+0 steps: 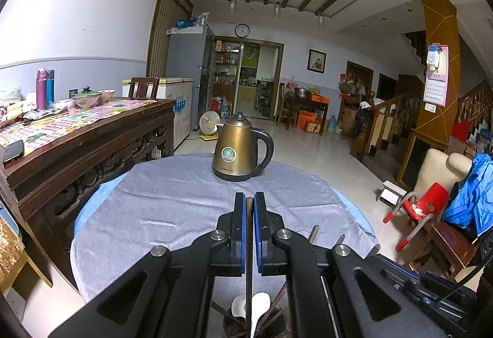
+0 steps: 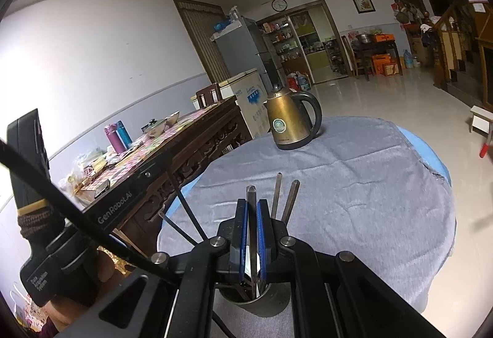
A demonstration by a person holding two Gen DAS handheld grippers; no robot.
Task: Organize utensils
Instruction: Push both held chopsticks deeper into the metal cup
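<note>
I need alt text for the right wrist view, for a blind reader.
The right gripper is shut on one chopstick above a dark utensil cup. It stands on a grey cloth-covered table with a brass kettle beyond.

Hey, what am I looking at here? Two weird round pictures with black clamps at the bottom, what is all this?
These are hand-held grabbers, one in each of a person's hands, each with a wide-angle camera looking along its two fingers. One picture comes from the left gripper, the other from the right gripper. Each is shut on a thin dark chopstick: the left chopstick and the right chopstick. Below stands a dark utensil cup holding more chopsticks and a white spoon. A brass-coloured kettle stands on the round table's grey cloth.
</note>
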